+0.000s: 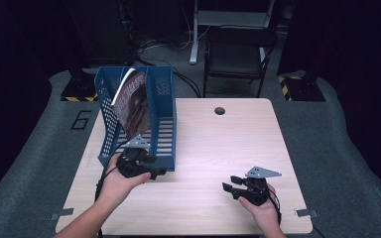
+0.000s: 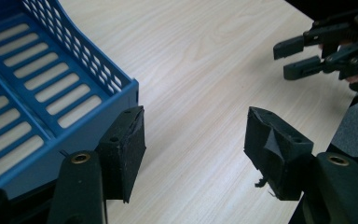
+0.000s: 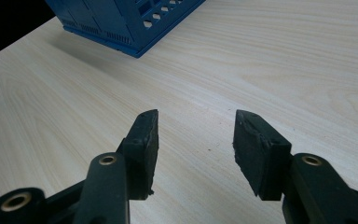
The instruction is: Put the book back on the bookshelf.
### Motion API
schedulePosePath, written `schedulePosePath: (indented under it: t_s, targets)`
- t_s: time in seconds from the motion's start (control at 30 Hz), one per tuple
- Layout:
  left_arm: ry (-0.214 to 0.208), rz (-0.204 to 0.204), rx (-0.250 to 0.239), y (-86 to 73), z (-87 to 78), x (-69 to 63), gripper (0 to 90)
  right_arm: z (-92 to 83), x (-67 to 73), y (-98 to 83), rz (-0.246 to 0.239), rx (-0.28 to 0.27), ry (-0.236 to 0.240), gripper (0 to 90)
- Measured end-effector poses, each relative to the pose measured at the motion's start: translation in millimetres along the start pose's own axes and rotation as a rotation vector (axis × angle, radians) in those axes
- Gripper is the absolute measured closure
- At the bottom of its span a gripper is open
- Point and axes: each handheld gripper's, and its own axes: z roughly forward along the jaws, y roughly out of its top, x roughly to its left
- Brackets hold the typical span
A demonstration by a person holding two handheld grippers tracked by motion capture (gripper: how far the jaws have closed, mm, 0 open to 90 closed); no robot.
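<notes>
While the magazine (image 1: 131, 101) stood in the blue file rack (image 1: 161, 99), your left gripper (image 1: 146, 167) and right gripper (image 1: 233, 184) were both apart, empty; next, withdraw clear of the rack.

light: table (image 1: 218, 144) bright, surroundings dark | shadows: soft | focus: high view soft, gripper views sharp

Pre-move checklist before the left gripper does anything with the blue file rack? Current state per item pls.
1. Left gripper jaws open, nothing between them: ok.
2. Left gripper at the near corner of the blue file rack; whether a pad touches it: cannot tell.
3. Magazine in the rack, leaning: ok.
4. Right gripper open, empty, apart from the rack: ok.
5. Table beside the rack bare: ok.
</notes>
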Motion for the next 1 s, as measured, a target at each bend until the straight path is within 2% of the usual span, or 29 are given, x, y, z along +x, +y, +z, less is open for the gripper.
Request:
schedulePosePath:
  t_s: [0.1, 0.17, 0.2, 0.27, 0.43, 0.47, 0.5, 0.53, 0.6, 0.63, 0.8, 0.9, 1.0]
  targets:
    - [0.001, -0.003, -0.015, -9.4, 7.3, -0.1, 38.5, -0.2, 0.4, 0.2, 0.001, 0.0, 0.0, 50.4]
    - [0.011, 0.024, -0.03, -14.8, 9.9, 0.5, 39.2, 0.1, 0.2, 0.2, -0.008, -0.002, 0.0, 50.4]
    - [0.003, 0.001, -0.034, -17.8, 11.7, 0.1, 39.3, 0.1, 0.2, 0.2, -0.01, -0.002, 0.0, 50.4]
    - [-0.019, -0.02, -0.041, -23.7, 14.2, 1.3, 39.3, -0.1, 0.6, 0.3, -0.005, -0.004, 0.004, 50.4]
    - [-0.075, -0.036, -0.039, -39.2, 24.2, 2.2, 39.3, -0.3, 0.1, 0.4, -0.006, -0.002, 0.001, 50.4]
    - [-0.069, -0.025, -0.033, -42.1, 25.8, 2.1, 39.3, -0.6, 0.4, 0.3, 0.001, 0.001, 0.001, 50.4]
    - [-0.076, -0.031, -0.031, -45.0, 27.4, 1.5, 39.3, -0.7, 0.5, 0.2, 0.002, 0.002, 0.001, 50.3]
    - [-0.078, -0.015, -0.032, -47.5, 28.5, 2.5, 39.3, -0.7, 0.5, 0.2, 0.002, 0.002, 0.001, 50.4]
    - [-0.079, -0.029, -0.033, -53.6, 31.5, 1.9, 39.3, -0.5, 0.4, 0.2, 0.002, 0.002, 0.0, 50.4]
    - [-0.075, -0.016, -0.029, -56.9, 33.4, 3.1, 39.3, -0.5, 0.4, 0.2, 0.001, 0.003, -0.001, 50.4]
    - [-0.069, -0.023, -0.025, -70.1, 42.4, 2.8, 39.8, -0.2, 0.8, 0.2, -0.003, -0.001, 0.0, 50.4]
    - [-0.089, -0.031, -0.017, -75.3, 47.2, 1.9, 39.7, -0.2, 0.8, -0.2, 0.0, 0.003, -0.001, 50.4]
    - [-0.092, -0.034, -0.016, -80.3, 53.3, 0.5, 39.7, 0.2, 0.6, -0.1, -0.009, 0.002, 0.0, 50.4]
